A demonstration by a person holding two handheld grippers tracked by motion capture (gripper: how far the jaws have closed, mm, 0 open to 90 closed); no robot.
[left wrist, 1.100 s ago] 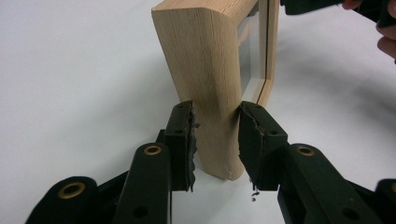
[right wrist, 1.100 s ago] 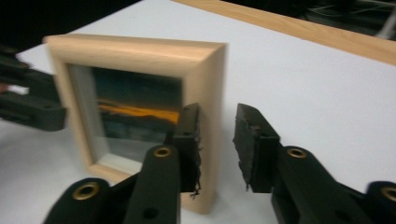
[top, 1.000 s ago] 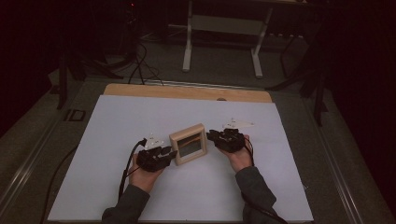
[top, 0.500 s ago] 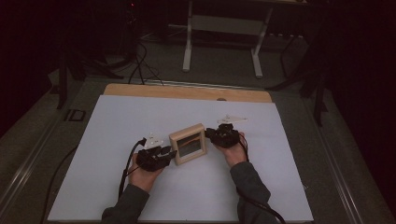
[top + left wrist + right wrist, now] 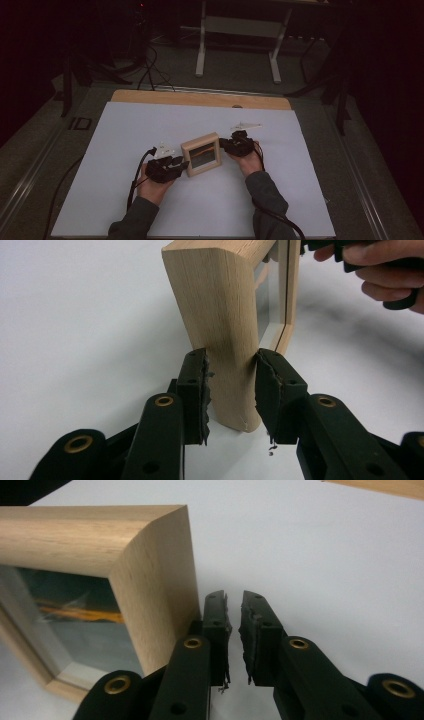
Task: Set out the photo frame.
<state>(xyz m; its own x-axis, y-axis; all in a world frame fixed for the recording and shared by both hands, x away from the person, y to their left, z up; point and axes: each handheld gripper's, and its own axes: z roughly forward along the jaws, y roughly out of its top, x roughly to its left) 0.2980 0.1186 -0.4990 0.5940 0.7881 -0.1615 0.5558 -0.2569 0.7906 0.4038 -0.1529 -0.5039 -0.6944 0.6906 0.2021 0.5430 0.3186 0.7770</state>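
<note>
Right tongs [image 5: 234,635] have slid in against the wooden frame [image 5: 202,154] since a second ago, and their jaws have just been closing, sitting nearly together with nothing between them, just beside the frame's edge. Left tongs [image 5: 230,390] are clamping the frame's lower-left corner. It's standing mid-picture on the white surface [image 5: 125,130].
</note>
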